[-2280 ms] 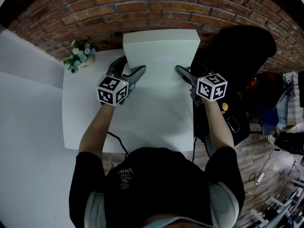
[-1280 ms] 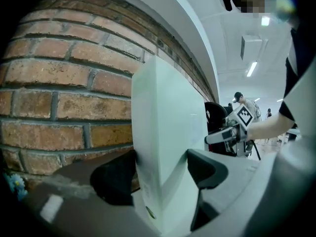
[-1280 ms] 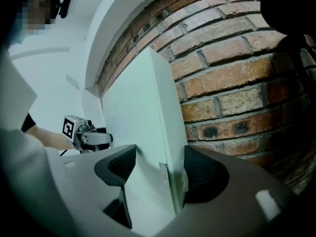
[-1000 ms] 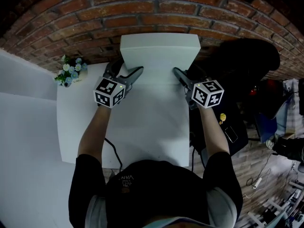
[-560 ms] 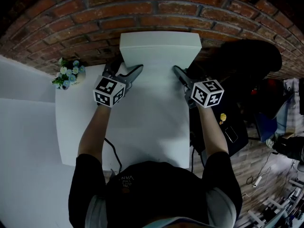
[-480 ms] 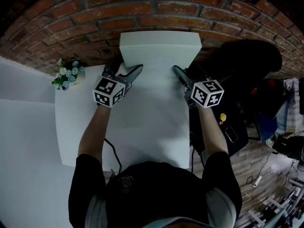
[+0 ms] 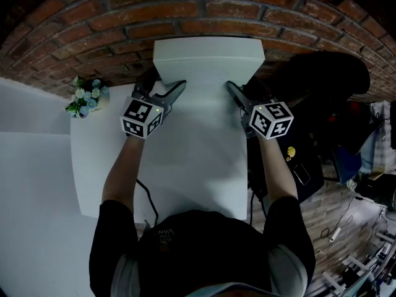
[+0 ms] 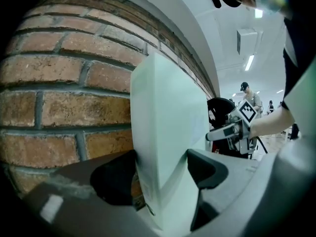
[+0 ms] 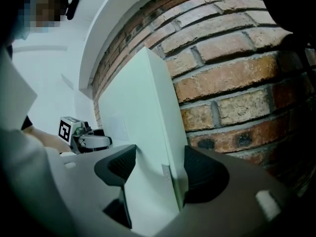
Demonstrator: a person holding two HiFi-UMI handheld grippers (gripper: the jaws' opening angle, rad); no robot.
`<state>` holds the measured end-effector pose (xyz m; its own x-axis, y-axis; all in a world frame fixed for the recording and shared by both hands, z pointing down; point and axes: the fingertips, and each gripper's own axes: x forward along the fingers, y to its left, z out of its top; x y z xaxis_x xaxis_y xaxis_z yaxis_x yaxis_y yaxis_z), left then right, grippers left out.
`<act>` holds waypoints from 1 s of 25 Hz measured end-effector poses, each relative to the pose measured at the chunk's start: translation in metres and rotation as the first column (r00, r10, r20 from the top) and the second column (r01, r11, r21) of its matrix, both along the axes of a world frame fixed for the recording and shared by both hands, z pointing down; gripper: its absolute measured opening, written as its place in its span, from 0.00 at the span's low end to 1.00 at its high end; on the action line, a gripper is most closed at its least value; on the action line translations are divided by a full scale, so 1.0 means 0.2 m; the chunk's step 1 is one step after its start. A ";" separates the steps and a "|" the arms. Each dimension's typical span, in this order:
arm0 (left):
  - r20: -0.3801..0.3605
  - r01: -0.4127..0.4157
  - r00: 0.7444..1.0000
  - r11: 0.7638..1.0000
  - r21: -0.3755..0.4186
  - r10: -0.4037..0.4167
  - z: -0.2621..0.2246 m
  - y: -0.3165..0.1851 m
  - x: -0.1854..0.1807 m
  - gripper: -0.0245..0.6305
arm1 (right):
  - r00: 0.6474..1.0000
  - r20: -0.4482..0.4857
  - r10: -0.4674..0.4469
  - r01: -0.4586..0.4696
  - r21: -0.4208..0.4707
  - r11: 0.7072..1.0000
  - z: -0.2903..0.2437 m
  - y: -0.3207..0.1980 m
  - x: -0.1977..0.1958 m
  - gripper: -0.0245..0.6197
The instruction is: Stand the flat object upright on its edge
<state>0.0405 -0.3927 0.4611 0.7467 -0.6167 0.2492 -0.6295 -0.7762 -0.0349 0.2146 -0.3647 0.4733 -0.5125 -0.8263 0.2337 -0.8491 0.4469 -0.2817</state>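
Head view: flat object point(image 7: 207, 57) sits at top centre of the frame, at the far edge of the white table point(image 7: 185, 166), right in front of the brick wall point(image 7: 124, 17). It looks upright or very near it, with its narrow top face towards the camera. I can't tell whether it leans on the wall.

Left gripper point(image 7: 164, 82) is on its left side edge and right gripper point(image 7: 242, 85) on its right side edge. The left gripper view shows both pads pressed on the slab's two broad faces, clamped on it. The right gripper view shows the same: jaws wide because the slab is thick, but gripping.

Step, as I read it: end of the stand-up phase, with the object held in its upright pose. Contact between bottom edge and table isn't visible, so I can't confirm it's seated.

Next move calls for:
- bottom edge flat on the table before any release
- opening both sides together, since an uneven release would twist it
- backing the grippers out along their own line, with no sideways drag
- watching for a tip towards the person, as the base is narrow

Materials and shapes:
- object: white rectangular slab, probably a carton, matte and smooth, with crisp corners and a small label strip on the narrow side
- pads: dark, ribbed, rubbery-looking
- wall: rough brick with recessed mortar
- table: plain, smooth white
- small flower bunch point(image 7: 83, 98) at mid left, well clear
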 end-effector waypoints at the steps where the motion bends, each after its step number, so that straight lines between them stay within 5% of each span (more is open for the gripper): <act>1: -0.001 0.005 1.000 1.000 0.001 -0.005 0.00 0.00 0.00 0.55 | 1.000 0.000 0.001 -0.001 0.001 1.000 0.00 -0.01 0.00 0.50; 25: 0.063 0.110 0.992 0.993 0.051 -0.113 -0.01 -0.10 -0.03 0.55 | 1.000 -0.013 0.013 -0.012 0.032 0.999 0.00 -0.11 -0.02 0.49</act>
<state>0.0347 -0.4126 0.4590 0.6552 -0.7079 0.2638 -0.7074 -0.6975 -0.1144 0.2114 -0.3868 0.4729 -0.4989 -0.8398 0.2141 -0.8583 0.4446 -0.2563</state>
